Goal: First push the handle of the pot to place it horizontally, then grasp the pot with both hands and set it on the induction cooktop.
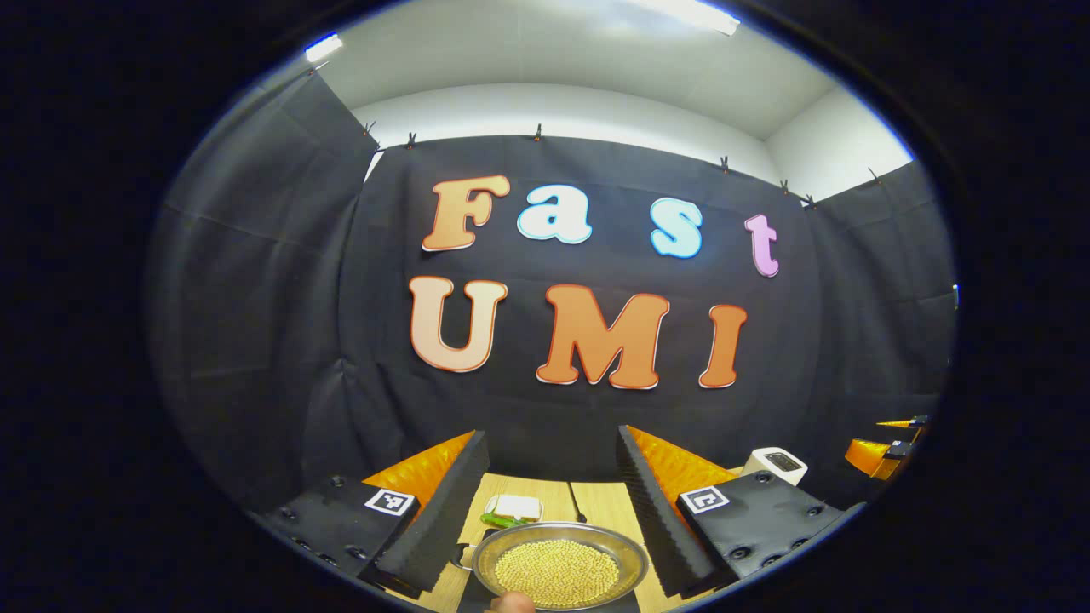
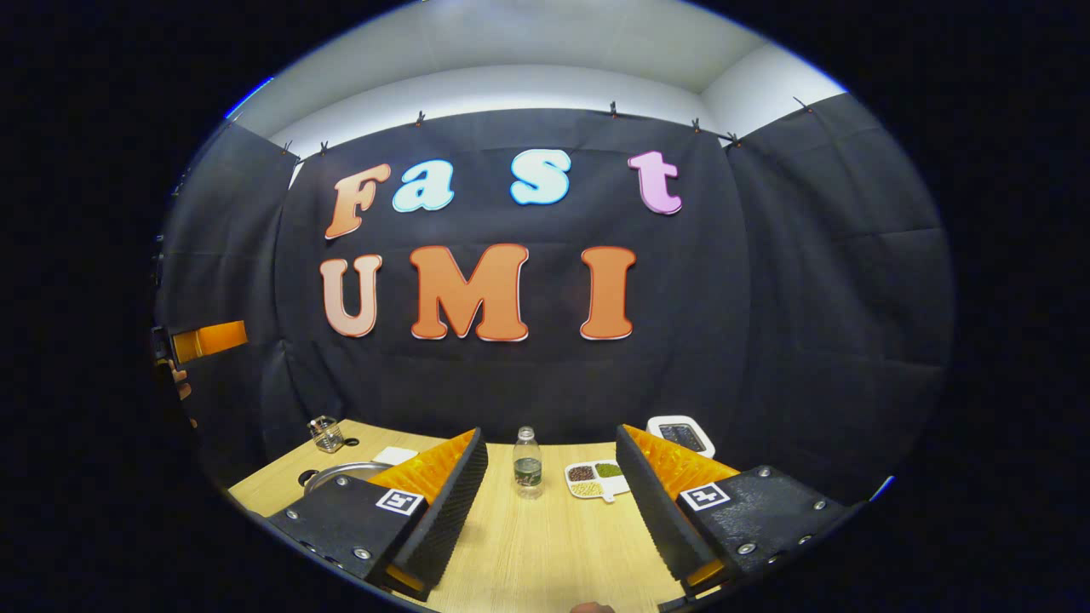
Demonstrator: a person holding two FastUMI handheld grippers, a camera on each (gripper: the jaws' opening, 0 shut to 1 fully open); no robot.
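Task looks barely started, judging by the layout. Left gripper [image 1: 553,511] is held above the table [image 1: 609,507] with jaws spread wide and nothing between them; the pot [image 1: 558,566], a shallow metal pan full of small yellow beans, sits on the table right below and ahead of it. Pot handle isn't clear: a small dark stub shows at the pan's left rim in the left gripper view, can't tell its orientation. Right gripper [image 2: 553,502] is also wide open and empty, over bare table, aimed at a water bottle [image 2: 528,464] and a divided dish [image 2: 596,479] of beans behind it. In the right gripper view the pot [image 2: 345,472] is off to the left, partly hidden by the left finger [image 2: 443,511], with a small glass jar [image 2: 324,433] beyond it. White device with a dark top [image 2: 681,435] at the far right of the table is probably the cooktop, well apart from the pot. Nothing gripped, pot not on it. Left to do: push handle, two-handed grasp, carry, set down.
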